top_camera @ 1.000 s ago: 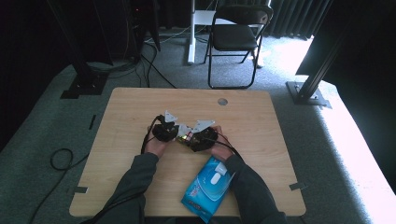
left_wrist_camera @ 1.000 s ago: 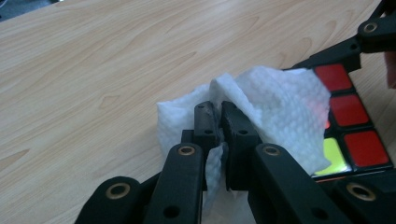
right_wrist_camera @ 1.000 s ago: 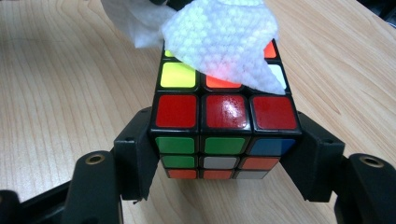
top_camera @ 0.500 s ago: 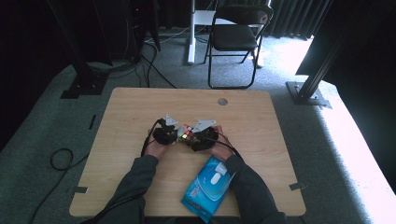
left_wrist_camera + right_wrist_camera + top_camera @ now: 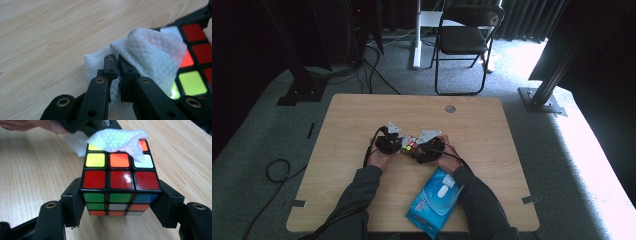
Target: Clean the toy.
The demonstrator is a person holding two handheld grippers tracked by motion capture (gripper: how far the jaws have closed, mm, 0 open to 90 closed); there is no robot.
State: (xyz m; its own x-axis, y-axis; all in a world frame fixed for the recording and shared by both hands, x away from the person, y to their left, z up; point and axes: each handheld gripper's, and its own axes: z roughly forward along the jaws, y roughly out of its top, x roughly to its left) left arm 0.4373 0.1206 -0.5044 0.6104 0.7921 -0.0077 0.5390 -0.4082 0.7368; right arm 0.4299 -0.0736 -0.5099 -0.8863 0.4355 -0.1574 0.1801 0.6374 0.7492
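At mid-table, the right gripper (image 5: 120, 202) clamped a puzzle cube (image 5: 119, 187) by its sides while the left gripper (image 5: 117, 63) pinched a white wipe (image 5: 150, 55) on its top face; wiping well probably needed light, steady strokes.

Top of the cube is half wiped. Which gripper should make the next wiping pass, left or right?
Left, probably. The left gripper is shut on the white wipe, which already lies on the cube top. The right gripper clamps the cube's sides, so it is best left as the steadying hold.
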